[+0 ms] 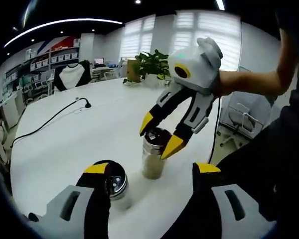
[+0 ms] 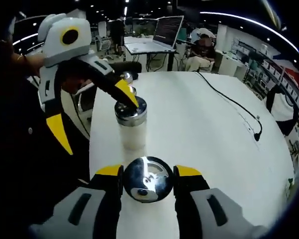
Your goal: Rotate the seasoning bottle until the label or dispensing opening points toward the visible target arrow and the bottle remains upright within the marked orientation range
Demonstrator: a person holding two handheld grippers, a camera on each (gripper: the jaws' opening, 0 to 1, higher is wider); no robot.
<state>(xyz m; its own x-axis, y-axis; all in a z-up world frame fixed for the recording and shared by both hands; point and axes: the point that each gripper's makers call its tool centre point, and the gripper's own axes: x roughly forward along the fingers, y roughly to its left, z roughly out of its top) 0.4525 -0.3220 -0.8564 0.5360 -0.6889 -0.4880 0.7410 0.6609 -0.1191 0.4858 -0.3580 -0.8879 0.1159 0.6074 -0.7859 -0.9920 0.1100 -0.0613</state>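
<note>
My right tongs (image 2: 149,171) were clamped on the round, mirror-bright metal cap of the seasoning bottle (image 1: 154,158), yellow tips pressed to either side. It was a clear glass cylinder holding pale contents, upright on the smooth white table (image 1: 89,129). My left tongs (image 1: 151,168) gaped wide and gripped nothing. One tip rested at the ribbed steel cap of a second bottle (image 2: 130,122), also upright, just beside the first. A black cable (image 2: 234,102) trailed across the tabletop.

Upright clear seasoning bottle (image 1: 154,154), metal cap, on white table (image 1: 74,144)
</note>
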